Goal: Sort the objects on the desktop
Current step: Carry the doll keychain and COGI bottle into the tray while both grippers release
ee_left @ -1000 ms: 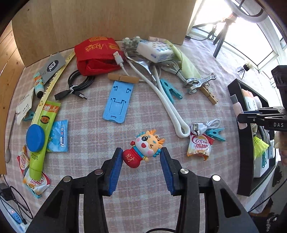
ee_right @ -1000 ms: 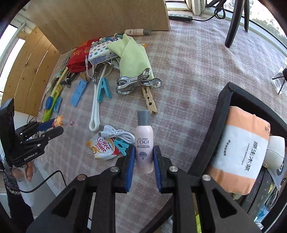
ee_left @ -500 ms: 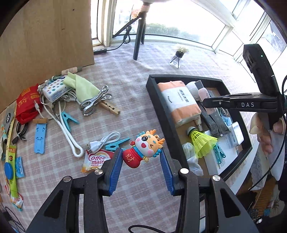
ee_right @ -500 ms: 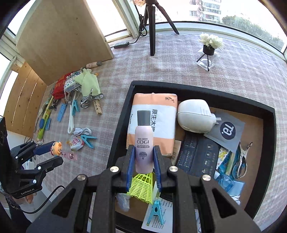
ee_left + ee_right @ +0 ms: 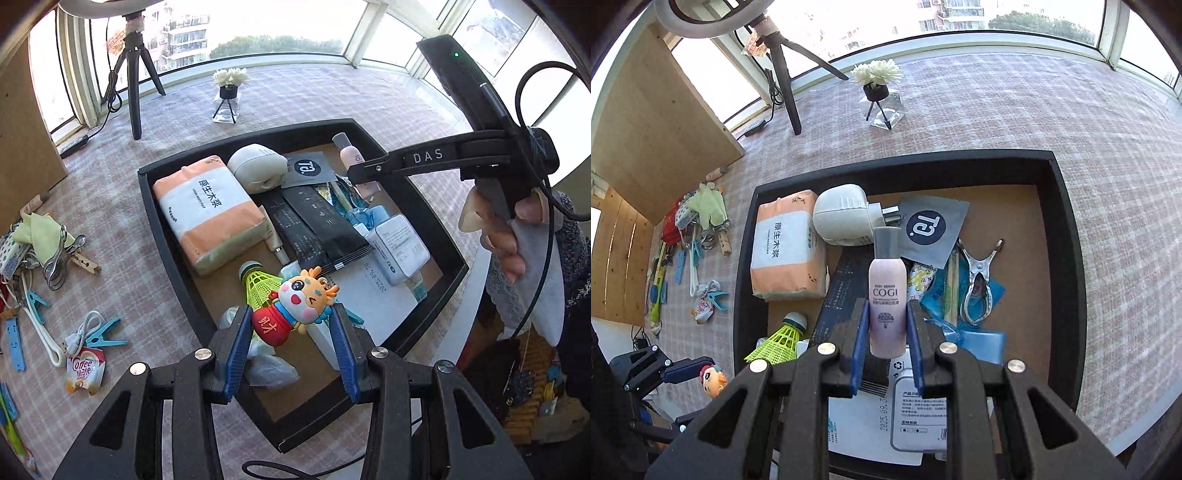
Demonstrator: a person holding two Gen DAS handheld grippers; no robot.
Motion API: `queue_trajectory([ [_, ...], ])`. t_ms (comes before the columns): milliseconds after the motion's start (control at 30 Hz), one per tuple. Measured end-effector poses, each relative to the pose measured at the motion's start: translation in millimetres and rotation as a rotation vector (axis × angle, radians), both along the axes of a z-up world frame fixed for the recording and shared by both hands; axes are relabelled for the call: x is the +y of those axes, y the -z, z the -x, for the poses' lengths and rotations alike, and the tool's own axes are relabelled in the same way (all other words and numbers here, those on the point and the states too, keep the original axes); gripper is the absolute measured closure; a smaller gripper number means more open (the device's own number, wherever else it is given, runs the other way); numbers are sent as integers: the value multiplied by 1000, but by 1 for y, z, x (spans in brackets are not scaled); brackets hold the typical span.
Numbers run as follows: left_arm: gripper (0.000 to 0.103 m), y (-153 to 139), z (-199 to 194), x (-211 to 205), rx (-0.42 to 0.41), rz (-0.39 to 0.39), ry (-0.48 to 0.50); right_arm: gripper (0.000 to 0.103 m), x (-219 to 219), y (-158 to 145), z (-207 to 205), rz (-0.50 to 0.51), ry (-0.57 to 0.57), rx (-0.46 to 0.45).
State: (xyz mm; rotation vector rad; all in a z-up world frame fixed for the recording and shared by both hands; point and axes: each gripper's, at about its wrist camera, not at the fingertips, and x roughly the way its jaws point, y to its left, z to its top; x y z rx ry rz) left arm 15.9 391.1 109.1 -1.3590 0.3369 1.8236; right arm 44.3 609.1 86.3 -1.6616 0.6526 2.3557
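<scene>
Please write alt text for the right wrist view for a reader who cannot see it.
The right hand-held gripper holds an upright pink COGI bottle above a black tray already holding a tissue pack, a white plug-in device and a yellow shuttlecock. Unsorted clutter lies on the checked tablecloth at left.

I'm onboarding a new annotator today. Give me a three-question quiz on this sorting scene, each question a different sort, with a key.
1. True or false: the left gripper holds the cartoon dragon figure.
2. What does the right gripper hold? A) clothespin B) pink COGI bottle C) shuttlecock
3. Fill in: the orange tissue pack lies inside the black ____.

Key: 1 true; 2 B; 3 tray.
</scene>
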Motion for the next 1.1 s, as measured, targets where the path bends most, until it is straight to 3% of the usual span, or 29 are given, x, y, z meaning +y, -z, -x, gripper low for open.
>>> queue_trajectory([
  [133, 61, 4, -11, 8, -7, 31, 34, 78, 7, 5, -4, 11, 26, -13],
  [200, 44, 4, -12, 8, 12, 55, 16, 70, 8, 7, -5, -2, 46, -38],
  [233, 42, 3, -12, 7, 25, 58, 9, 68, 7, 8, -5, -8, 46, -38],
  [1100, 40, -27, 9, -60, 122, 47, -263, 65, -80, -27, 16, -55, -125, 55],
])
